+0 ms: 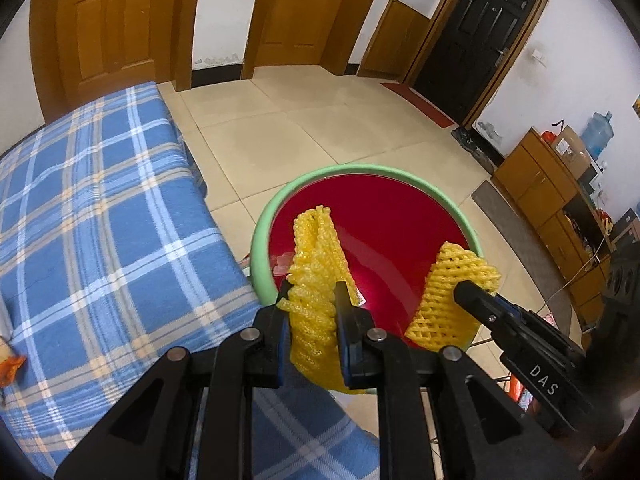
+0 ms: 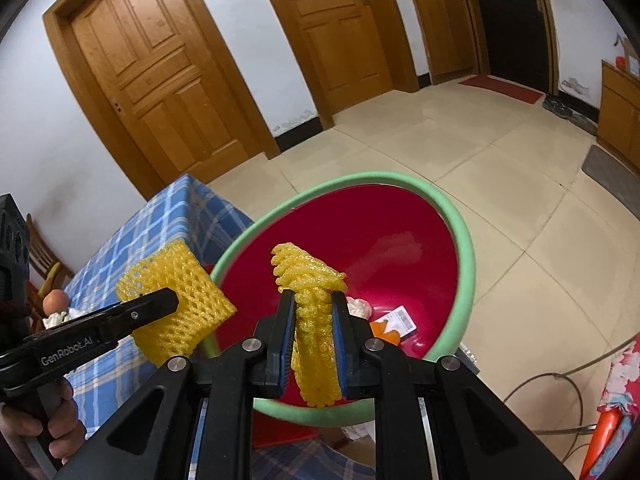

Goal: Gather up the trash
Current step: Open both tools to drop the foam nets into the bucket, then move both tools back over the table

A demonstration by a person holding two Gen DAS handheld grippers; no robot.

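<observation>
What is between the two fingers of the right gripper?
A yellow foam net, pinched between the fingers of the right gripper, above the red basin; the right wrist view shows it.

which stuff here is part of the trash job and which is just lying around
Job: left gripper and right gripper, each clamping a yellow foam net; red basin; scraps in it.
Lying about: plaid cloth, water jug, cabinet.

Yellow foam nets [image 1: 316, 280] [image 2: 316, 320] looking soft, open-meshed, matt. Basin [image 2: 466, 248] showing glossy red plastic inside, matt green rim. Plaid tablecloth [image 1: 100, 220] looking woven. Doors [image 2: 160, 72] showing varnished wood. Floor tiles [image 1: 320, 128] shining slightly.
</observation>
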